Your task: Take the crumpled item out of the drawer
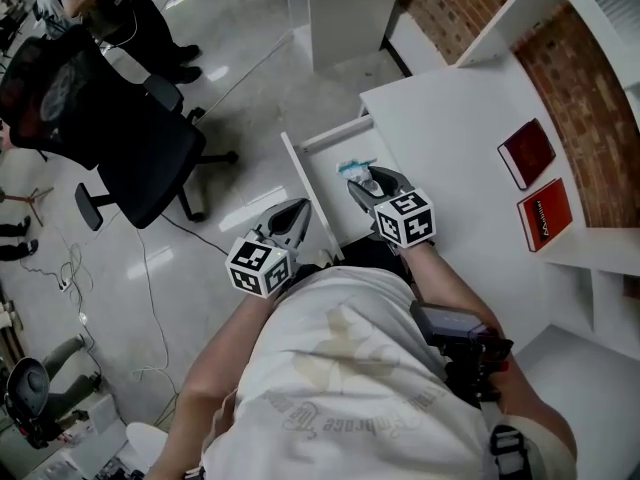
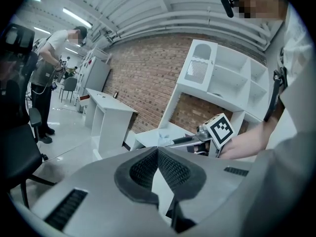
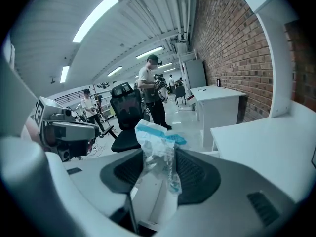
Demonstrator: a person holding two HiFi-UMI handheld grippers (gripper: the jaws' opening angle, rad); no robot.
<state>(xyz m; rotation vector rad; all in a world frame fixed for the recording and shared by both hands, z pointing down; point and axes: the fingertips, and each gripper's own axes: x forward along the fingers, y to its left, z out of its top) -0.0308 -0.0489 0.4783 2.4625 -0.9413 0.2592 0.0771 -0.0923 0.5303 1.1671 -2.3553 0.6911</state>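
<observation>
The drawer juts out from the desk on its right, where two books lie side by side, well apart from the drawer. Over the drawer hangs the right gripper with the crumpled bag between its jaws, and the left gripper sits just left of the drawer's front. Well left of the drawer an office chair stands on the floor, and a second desk stands beyond the drawer.

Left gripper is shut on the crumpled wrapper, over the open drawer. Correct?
Wrong gripper. The right gripper is shut on the crumpled wrapper, as the right gripper view shows. The left gripper has its jaws together on nothing. The rest stands: in the head view the wrapper is over the open drawer.
</observation>
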